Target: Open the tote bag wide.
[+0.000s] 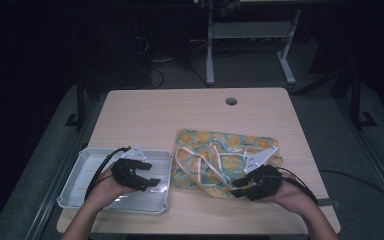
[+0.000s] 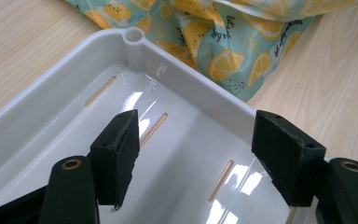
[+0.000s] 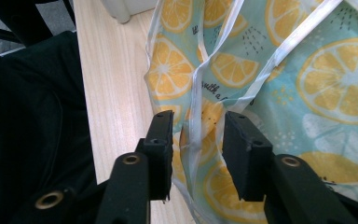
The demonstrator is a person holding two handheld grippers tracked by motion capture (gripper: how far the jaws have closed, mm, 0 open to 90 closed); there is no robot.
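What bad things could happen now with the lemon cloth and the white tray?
The right claw straddles just a thin white strap at the lemon cloth edge, so it may grab only the strap and the cloth could slip or bunch. The left claw hangs open over the white tray and might bump its rim, shoving the tray.

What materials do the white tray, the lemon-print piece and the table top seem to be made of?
Tray: likely glossy moulded plastic; it shows bright glare, rounded corners and slots in its floor.
Lemon-print cloth: soft woven fabric, matte; it folds and wrinkles, with white ribbon-like ties.
Table: light wood-grain surface, possibly laminate; the grain looks even and smooth.
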